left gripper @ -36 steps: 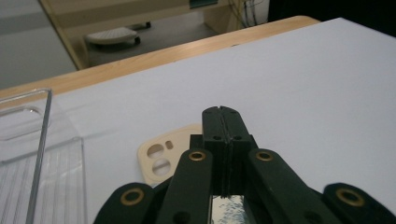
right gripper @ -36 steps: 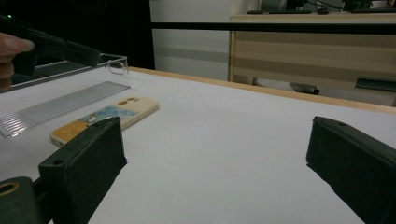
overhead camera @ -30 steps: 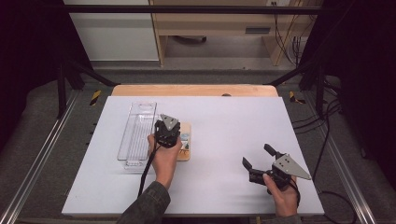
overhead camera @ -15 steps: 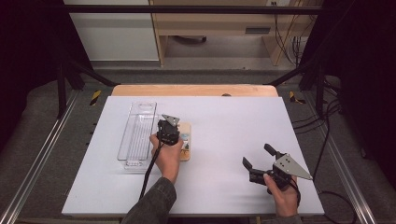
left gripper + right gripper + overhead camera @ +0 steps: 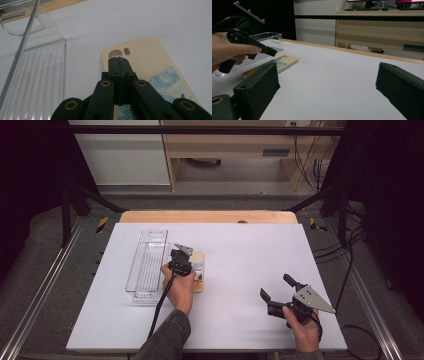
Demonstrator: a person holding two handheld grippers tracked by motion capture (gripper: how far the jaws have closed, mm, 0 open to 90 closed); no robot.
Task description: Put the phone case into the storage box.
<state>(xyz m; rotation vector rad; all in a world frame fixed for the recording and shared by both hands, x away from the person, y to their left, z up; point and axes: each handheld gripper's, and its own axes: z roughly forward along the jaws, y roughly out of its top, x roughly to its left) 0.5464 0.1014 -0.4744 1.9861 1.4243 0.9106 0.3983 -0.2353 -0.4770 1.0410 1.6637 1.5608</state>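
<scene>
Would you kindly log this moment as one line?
left tongs: shut, over phone case | right tongs: open, empty | clear tray: beside case

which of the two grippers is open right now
The right gripper, held near the table's right front: its jaws stand wide apart with nothing between them. The left gripper has its jaws pressed together above the phone case.

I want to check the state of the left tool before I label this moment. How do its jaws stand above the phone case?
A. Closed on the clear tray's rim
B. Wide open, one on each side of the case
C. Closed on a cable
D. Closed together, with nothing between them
D. In the left gripper view, the left tool has its two black jaws pressed together above the cream phone case, beside the clear tray.
</scene>
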